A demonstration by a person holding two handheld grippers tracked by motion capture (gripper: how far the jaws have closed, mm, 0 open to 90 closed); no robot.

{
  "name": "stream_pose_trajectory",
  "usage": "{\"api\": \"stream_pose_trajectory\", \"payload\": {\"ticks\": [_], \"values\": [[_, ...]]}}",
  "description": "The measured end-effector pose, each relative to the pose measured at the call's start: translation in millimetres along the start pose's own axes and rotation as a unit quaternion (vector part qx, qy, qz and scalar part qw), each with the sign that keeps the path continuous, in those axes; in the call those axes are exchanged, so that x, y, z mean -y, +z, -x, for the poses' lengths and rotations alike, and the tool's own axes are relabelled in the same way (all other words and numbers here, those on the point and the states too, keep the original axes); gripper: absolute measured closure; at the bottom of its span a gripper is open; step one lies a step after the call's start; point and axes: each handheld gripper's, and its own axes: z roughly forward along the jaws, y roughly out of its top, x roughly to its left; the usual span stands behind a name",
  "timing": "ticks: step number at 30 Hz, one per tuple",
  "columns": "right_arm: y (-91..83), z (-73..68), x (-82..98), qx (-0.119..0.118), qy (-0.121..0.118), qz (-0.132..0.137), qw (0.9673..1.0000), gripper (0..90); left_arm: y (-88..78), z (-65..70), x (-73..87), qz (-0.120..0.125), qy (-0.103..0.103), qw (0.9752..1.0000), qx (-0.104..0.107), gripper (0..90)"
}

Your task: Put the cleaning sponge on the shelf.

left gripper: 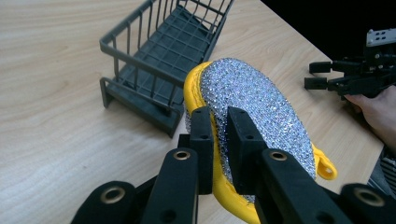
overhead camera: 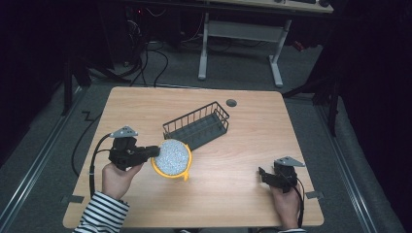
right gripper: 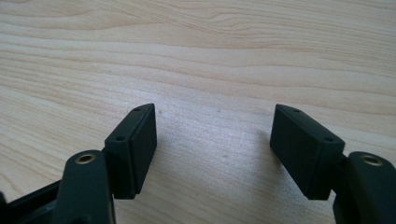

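Note:
A round scrubbing pad [overhead camera: 171, 157] with a glittery silver face and a yellow rim is held just in front of the dark wire basket [overhead camera: 197, 126]. My left gripper [overhead camera: 154, 151] is shut on the pad's near edge. In the left gripper view the two jaws pinch the yellow rim of the pad [left gripper: 254, 98], which stands tilted on edge above the table, with the basket [left gripper: 159, 60] behind it. My right gripper [overhead camera: 262, 174] rests low near the table's front right, open, with bare wood between its jaws [right gripper: 215, 126].
The wooden table [overhead camera: 252, 131] has a round grey cable port [overhead camera: 231, 102] near its far edge. Cables trail off the left side. A white desk frame [overhead camera: 243, 43] stands on the floor beyond. The right gripper [left gripper: 327, 77] appears far off in the left gripper view.

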Motion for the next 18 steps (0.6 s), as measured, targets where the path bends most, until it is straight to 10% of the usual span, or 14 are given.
{"api": "stream_pose_trajectory", "payload": {"ticks": [18], "values": [[-0.2,-0.2,0.1,0.000,0.000,0.000,1.0000,31.8,1.8,-14.8,-53.8,0.017,-0.004,0.9998,0.003,81.8]]}}
